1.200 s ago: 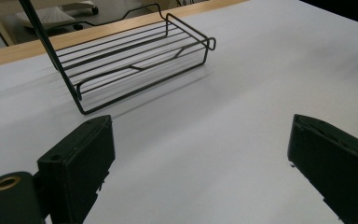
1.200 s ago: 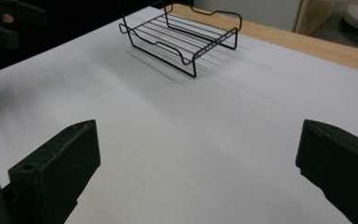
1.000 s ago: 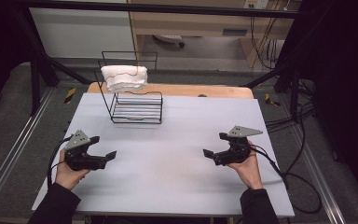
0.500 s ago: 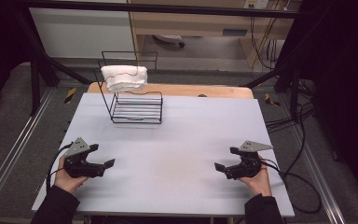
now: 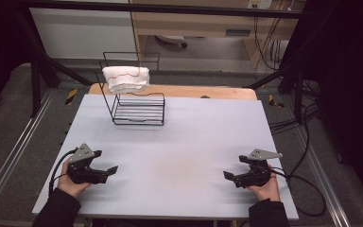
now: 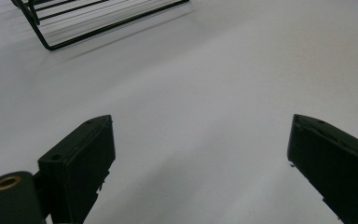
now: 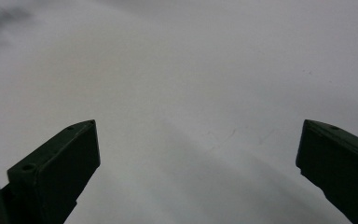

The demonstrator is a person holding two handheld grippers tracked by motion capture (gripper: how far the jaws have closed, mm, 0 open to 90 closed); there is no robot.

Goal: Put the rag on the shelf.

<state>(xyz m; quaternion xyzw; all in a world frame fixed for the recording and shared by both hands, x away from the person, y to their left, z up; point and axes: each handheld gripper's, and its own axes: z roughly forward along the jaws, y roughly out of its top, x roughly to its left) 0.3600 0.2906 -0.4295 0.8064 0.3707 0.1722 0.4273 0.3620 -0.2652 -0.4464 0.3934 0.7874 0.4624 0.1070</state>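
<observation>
A black wire rack (image 5: 131, 101) stands at the back left of the white table (image 5: 189, 142), with a folded white towel (image 5: 125, 78) draped over its top rail. My left gripper (image 5: 109, 171) rests low near the front left edge, held in a hand, jaws wide apart and empty. My right gripper (image 5: 229, 176) sits near the front right edge, also open with nothing between its jaws. In the left gripper view the rack's base (image 6: 93, 23) shows at the top left beyond the open gripper (image 6: 200, 158). The right gripper view shows the open gripper (image 7: 198, 163) over bare table.
A wooden board (image 5: 179, 91) runs along the table's far edge behind the rack. Cables (image 5: 307, 189) trail off the right side of the table. Black frame posts (image 5: 33, 61) and metal rails flank the table on both sides.
Both hands have drawn their grippers back toward the table's front edge and slightly outward. Both stay open and empty. The rack and towel have not moved.
</observation>
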